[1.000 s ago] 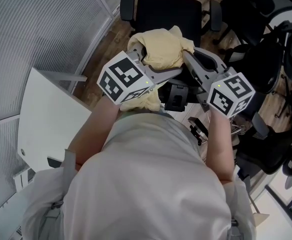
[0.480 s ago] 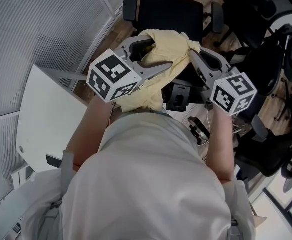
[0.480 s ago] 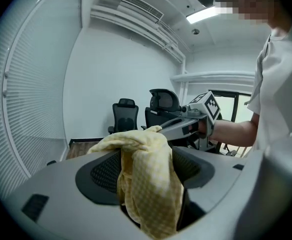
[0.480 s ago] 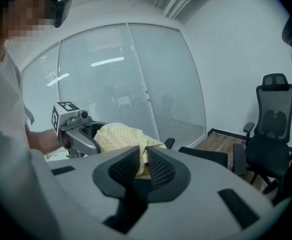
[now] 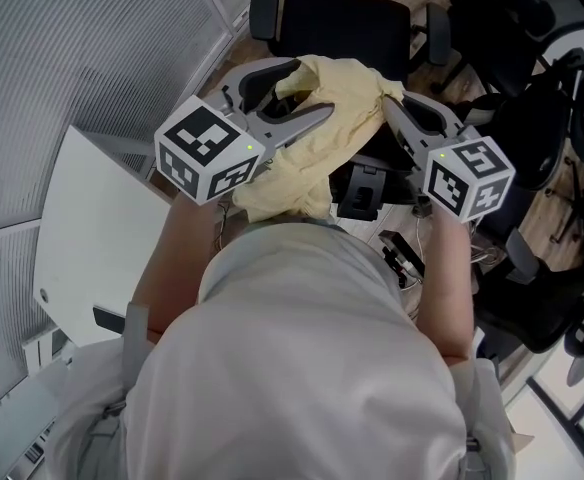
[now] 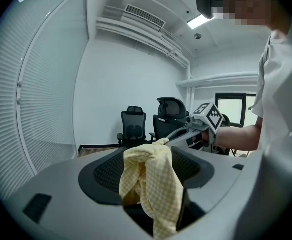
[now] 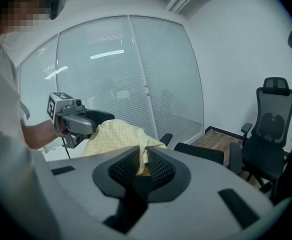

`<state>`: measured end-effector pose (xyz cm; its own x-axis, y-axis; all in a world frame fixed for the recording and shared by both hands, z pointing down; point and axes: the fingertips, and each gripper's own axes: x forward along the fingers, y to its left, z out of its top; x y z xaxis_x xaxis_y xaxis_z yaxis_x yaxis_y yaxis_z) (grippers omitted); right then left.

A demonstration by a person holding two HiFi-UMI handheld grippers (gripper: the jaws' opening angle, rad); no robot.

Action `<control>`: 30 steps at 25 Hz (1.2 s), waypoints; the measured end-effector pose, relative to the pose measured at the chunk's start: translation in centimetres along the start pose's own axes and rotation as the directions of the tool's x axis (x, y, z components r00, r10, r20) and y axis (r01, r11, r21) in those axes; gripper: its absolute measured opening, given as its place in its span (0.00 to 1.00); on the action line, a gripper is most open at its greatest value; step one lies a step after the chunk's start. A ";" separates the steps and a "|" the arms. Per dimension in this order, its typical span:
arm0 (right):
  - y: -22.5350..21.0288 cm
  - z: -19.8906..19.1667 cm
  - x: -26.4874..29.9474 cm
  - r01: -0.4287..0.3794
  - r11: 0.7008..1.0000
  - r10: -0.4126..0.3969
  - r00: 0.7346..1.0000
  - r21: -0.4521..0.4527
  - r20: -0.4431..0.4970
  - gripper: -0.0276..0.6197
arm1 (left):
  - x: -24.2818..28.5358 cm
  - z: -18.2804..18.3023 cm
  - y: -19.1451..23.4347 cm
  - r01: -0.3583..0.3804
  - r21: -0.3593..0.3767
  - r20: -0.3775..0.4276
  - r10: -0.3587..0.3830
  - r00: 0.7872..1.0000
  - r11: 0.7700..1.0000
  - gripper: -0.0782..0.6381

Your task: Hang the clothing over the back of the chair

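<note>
A pale yellow checked cloth (image 5: 337, 98) hangs stretched between my two grippers, above the seat of a black office chair (image 5: 342, 23) at the top of the head view. My left gripper (image 5: 312, 88) is shut on a thick bunch of the cloth (image 6: 153, 184), which fills the gap between its pads and droops below them. My right gripper (image 5: 387, 108) is shut on another part, with a fold (image 7: 142, 159) pinched in the narrow gap between its jaws. From the right gripper view the cloth (image 7: 116, 136) runs across to the left gripper (image 7: 73, 121).
A white table (image 5: 92, 238) stands at the left by a glass wall with blinds (image 5: 72, 48). Several more black office chairs (image 5: 532, 98) crowd the right side. Wooden floor (image 5: 222, 78) shows around the target chair.
My left gripper has swung out to the left and a little higher, drawing the cloth wider between the two grippers. The right gripper has barely shifted.
</note>
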<state>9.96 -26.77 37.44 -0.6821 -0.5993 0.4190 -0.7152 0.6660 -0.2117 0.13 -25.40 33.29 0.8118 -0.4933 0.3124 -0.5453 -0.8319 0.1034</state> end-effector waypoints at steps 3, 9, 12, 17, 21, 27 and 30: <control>0.0 -0.1 0.1 0.007 1.000 -0.007 1.000 -0.005 -0.010 0.13 | -0.6 0.8 0.4 -0.020 0.007 0.026 0.020 0.999 1.000 0.53; 0.0 -0.4 0.5 0.015 1.000 -0.016 0.999 -0.016 -0.043 0.13 | -0.9 1.3 0.2 -0.012 -0.004 0.049 0.012 0.999 1.000 0.49; 0.0 -0.5 0.5 0.018 1.000 -0.019 0.998 -0.019 -0.054 0.13 | -1.1 1.4 0.4 -0.038 0.006 0.057 0.038 0.998 0.999 0.43; 0.0 -0.7 0.8 0.030 0.999 -0.032 0.997 -0.028 -0.072 0.14 | -1.5 1.6 1.1 -0.068 -0.009 0.084 0.069 0.994 0.998 0.31; -0.2 -0.7 0.7 0.048 0.998 -0.052 0.996 -0.052 -0.076 0.17 | -1.6 1.7 1.0 -0.061 -0.015 0.083 0.062 0.995 0.998 0.30; -1.1 -1.2 0.6 0.085 0.992 -0.095 0.990 -0.096 -0.107 0.25 | -1.6 1.5 1.0 -0.078 -0.003 0.079 0.078 0.994 0.997 0.27; -1.4 -1.4 0.5 0.095 0.991 -0.105 0.988 -0.096 -0.112 0.28 | -1.7 1.4 1.1 -0.087 0.000 0.076 0.087 0.993 0.996 0.25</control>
<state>10.87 -27.37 39.16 -0.5817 -0.6127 0.5350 -0.7589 0.6456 -0.0857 -1.58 -25.88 31.57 0.7747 -0.5819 0.2473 -0.6141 -0.7856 0.0754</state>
